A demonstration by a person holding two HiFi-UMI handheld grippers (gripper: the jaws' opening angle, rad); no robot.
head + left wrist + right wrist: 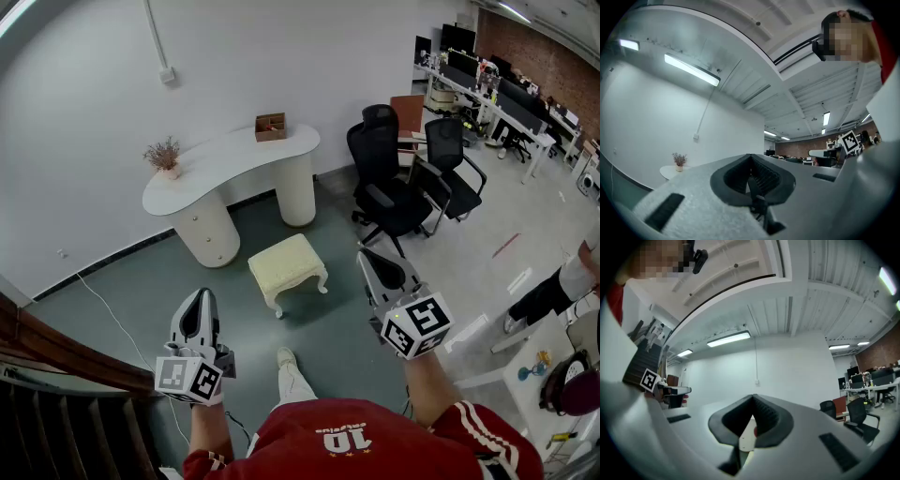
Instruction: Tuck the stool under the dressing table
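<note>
Stool (288, 266) out on open floor (330, 323)
Our left gripper (200, 294) and right gripper (365, 254) are both pressed together, empty; stool ahead between them, open floor all round; dressing table (225, 165) just beyond; office chairs (389, 184) past the right one; box (270, 127) on top, contents unclear.

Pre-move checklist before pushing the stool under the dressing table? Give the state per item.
1. Stool tucked: not ok, it stands on open floor in front of the dressing table.
2. Gap between the table's pedestals free: ok, nothing seen between them.
3. Left hand-held gripper: ok, shut, empty.
4. Right hand-held gripper: ok, shut, empty.
5. Contact with stool: not ok, both grippers are apart from it.
6. Office chairs off the path: ok, off to the right.
</note>
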